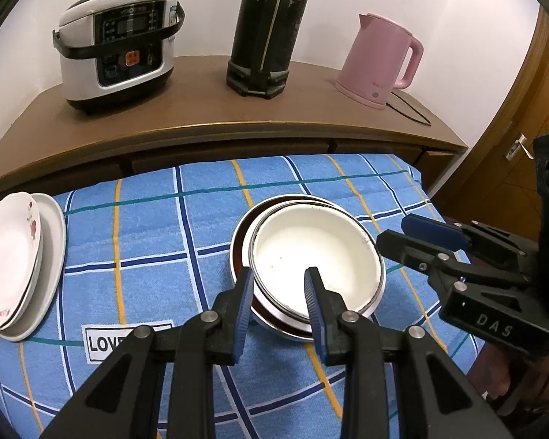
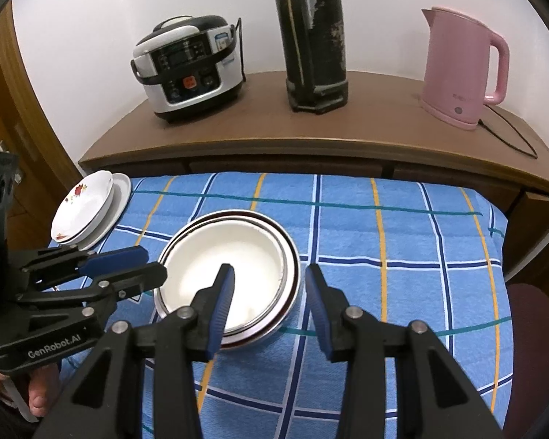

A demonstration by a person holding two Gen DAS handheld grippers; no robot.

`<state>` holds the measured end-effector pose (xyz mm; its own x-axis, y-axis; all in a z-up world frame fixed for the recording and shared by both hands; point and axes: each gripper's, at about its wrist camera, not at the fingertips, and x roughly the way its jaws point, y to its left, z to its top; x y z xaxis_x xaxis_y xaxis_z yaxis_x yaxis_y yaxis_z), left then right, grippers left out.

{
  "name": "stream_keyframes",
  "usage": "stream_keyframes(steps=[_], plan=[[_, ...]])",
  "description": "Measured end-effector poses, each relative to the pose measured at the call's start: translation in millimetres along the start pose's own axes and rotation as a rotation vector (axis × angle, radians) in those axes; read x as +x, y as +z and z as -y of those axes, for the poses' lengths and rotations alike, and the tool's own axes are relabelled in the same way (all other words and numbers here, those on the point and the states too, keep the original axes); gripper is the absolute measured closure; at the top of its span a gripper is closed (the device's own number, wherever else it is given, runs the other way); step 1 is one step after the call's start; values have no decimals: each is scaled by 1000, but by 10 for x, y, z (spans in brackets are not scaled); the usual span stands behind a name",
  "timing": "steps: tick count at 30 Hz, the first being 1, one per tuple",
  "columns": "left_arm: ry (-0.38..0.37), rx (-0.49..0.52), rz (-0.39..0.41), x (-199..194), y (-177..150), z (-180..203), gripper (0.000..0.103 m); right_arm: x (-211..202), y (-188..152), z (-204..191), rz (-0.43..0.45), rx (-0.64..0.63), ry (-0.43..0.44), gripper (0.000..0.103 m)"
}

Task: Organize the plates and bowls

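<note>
Left wrist view: left gripper narrowly straddles nested bowls' rim; right gripper parted, empty. Uneven lifting could unseat bowls.

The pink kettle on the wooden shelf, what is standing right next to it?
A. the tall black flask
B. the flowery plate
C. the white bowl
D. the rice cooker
A: on the wooden shelf the tall black flask stands in the middle, between the rice cooker and the pink kettle, so it is the kettle's neighbour; the flowery plate and white bowl sit lower down on the blue checked cloth.
</note>
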<state>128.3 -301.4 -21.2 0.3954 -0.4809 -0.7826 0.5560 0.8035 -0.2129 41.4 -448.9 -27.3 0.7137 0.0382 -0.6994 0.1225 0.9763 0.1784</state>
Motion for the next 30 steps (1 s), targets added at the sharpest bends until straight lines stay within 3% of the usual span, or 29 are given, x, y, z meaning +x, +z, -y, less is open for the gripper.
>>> stream_keyframes(steps=[7,12,30], plan=[[19,-4,8,16,-14,-19,72,34,-30,91,-8,21,-13,62],[25,-12,-1,55,-11,-47,72,45,-41,137,-6,36,-18,54],[23,-23,-13,123,-35,-69,72,164,-56,174,-33,58,-2,53]])
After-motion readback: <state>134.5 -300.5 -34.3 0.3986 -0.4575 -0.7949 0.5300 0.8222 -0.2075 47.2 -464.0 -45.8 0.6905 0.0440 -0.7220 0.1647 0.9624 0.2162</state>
